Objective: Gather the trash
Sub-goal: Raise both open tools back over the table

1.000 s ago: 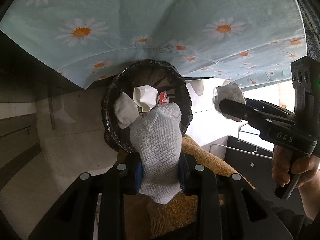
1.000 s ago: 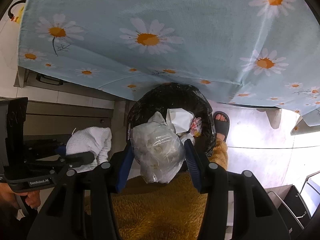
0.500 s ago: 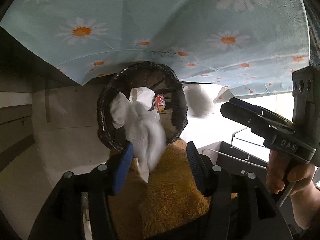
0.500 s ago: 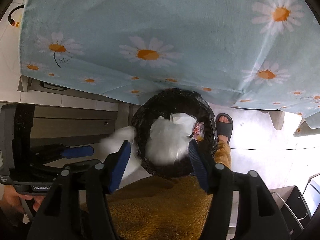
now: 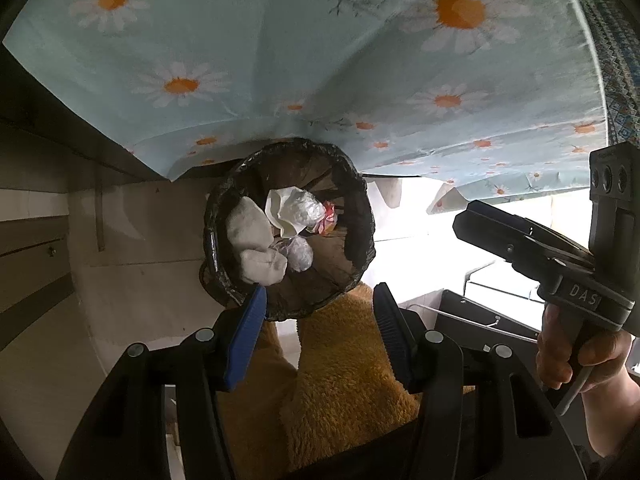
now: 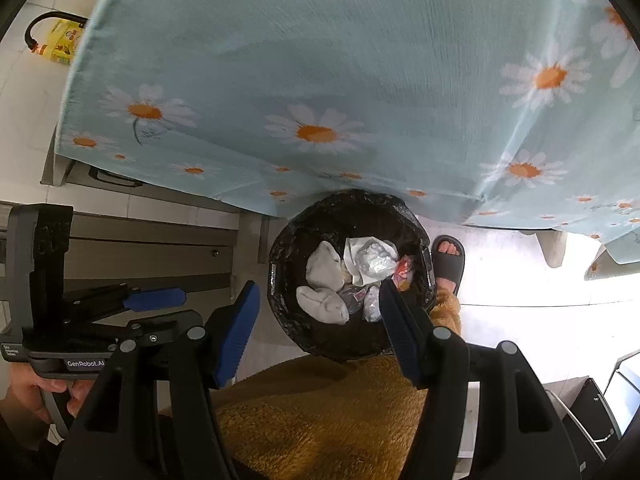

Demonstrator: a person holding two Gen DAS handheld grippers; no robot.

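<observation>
The trash (image 5: 262, 242) lies inside the black-lined bin (image 5: 356, 200) on the floor: white wads, a clear plastic bundle (image 6: 374, 262) and a red-printed wrapper (image 6: 402, 270). It sits below and beyond both pairs of fingers, touching neither. The left gripper (image 5: 320, 330) is open and empty, its jaws having just spread; so is the right gripper (image 6: 320, 328). Their bodies read "GenRobot.AI" and "DAS". Beyond the bin hangs a daisy-print tablecloth (image 6: 320, 80); a sandalled foot (image 6: 448, 260) stands just right of it.
</observation>
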